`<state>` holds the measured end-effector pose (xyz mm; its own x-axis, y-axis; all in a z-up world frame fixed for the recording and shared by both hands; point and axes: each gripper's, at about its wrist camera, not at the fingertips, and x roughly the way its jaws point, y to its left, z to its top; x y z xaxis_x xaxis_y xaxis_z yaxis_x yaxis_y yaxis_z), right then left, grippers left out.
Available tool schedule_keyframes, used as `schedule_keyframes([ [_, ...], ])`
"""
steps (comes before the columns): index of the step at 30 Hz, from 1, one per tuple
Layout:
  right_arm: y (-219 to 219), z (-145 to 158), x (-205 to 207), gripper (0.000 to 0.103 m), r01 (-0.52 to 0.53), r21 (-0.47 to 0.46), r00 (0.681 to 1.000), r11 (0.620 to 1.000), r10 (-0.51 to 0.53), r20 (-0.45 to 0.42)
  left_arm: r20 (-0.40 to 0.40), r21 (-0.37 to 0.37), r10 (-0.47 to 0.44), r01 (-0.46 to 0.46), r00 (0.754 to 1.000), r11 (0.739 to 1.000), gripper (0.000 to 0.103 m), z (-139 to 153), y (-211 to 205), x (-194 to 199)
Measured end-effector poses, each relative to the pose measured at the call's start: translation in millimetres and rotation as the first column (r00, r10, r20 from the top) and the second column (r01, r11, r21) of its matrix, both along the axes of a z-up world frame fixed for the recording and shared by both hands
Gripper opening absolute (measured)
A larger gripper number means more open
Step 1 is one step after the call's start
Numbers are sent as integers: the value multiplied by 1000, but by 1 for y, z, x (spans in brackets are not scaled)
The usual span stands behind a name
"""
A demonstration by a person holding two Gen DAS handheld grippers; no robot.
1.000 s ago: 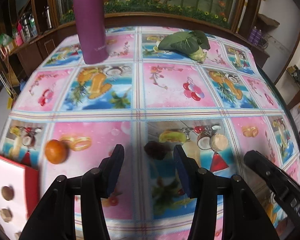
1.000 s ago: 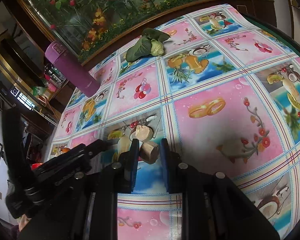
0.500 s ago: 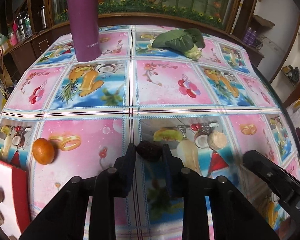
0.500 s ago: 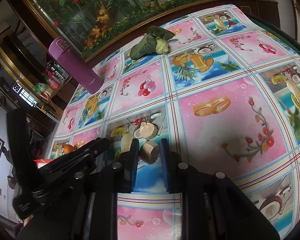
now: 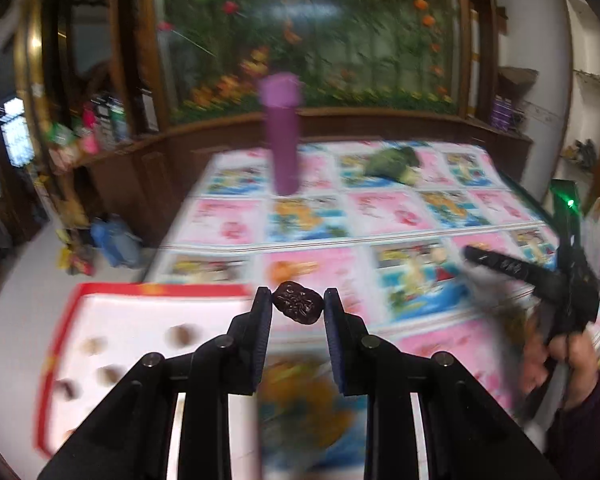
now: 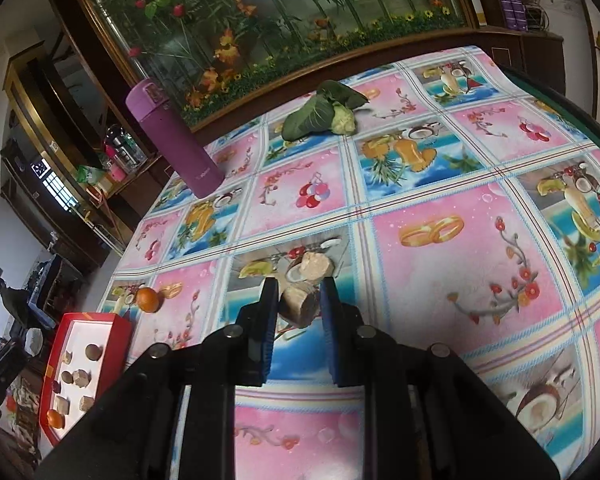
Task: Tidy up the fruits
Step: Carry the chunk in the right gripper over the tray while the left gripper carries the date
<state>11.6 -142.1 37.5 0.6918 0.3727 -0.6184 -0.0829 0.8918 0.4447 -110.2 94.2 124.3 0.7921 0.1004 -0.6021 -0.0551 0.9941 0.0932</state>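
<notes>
My left gripper [image 5: 298, 307] pinches a dark wrinkled dried fruit [image 5: 298, 309], long axis crosswise between the jaws, lifted above the table. The red-rimmed white tray [image 5: 100, 332] lies just below and to its left, so I judge the drop is leftward and down. My right gripper [image 6: 299, 306] clamps a tan cylindrical fruit chunk [image 6: 299, 307] low over the fruit-print tablecloth [image 6: 420, 280], well away from that tray

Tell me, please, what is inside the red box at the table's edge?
The red box holds several small brown pieces and one orange fruit on its white lining. Its near wall hides part of the floor; the left view is blurred.
</notes>
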Motion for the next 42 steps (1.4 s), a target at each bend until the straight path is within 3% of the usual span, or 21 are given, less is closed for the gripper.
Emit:
schedule_keyframes([
  [8,69,21,-50,23,-181,97,983,979,177,51,41,13,193,-194,980,981,26,2,80,-73],
  [13,140,28,-88,23,-356,115,934,927,352,51,43,3,284,-284,958,959,26,-8,120,-100],
  [21,213,31,-132,23,-516,68,857,854,514,48,29,-15,322,-322,946,947,26,-30,153,-126],
  [28,252,15,-151,23,-589,30,808,808,589,4,-24,-57,299,-300,954,952,26,-50,161,-125],
  [36,259,13,-112,23,-527,-35,850,849,527,-8,-60,-112,193,-199,979,974,26,-56,142,-95],
  [42,278,7,-73,23,-500,-59,866,864,499,-24,-90,-82,182,-189,979,978,26,-62,131,-65],
])
